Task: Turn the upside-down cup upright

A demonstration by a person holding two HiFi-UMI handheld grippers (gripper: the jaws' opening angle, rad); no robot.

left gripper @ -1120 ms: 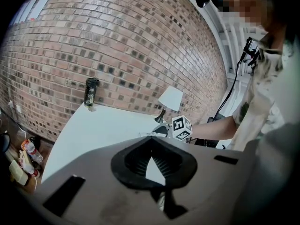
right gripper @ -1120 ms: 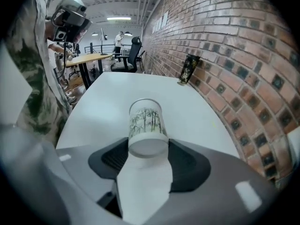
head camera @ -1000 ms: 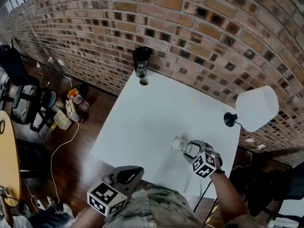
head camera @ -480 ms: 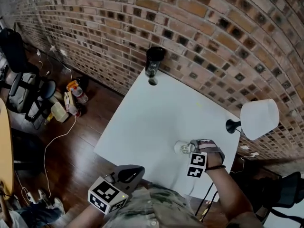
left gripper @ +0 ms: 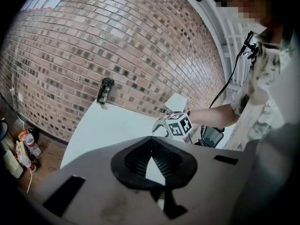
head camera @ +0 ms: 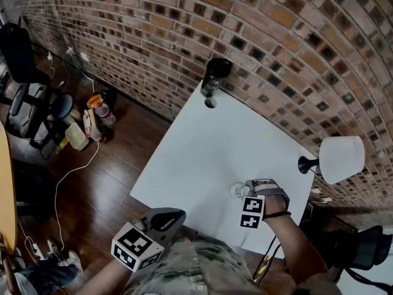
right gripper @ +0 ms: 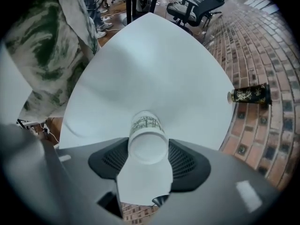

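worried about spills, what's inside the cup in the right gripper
Cannot tell. The right gripper holds the cup with its closed white base toward the camera; only that base and the printed side show. The mouth faces away, so the inside is covered.

- I can read no words or numbers anywhere.
- My cup [right gripper: 145, 123] carries a dark print, too small to read.
- The far black tumbler [right gripper: 250, 95] bears pale, illegible ornament.
- The near marker cubes [head camera: 251, 212] show only black-and-white squares.
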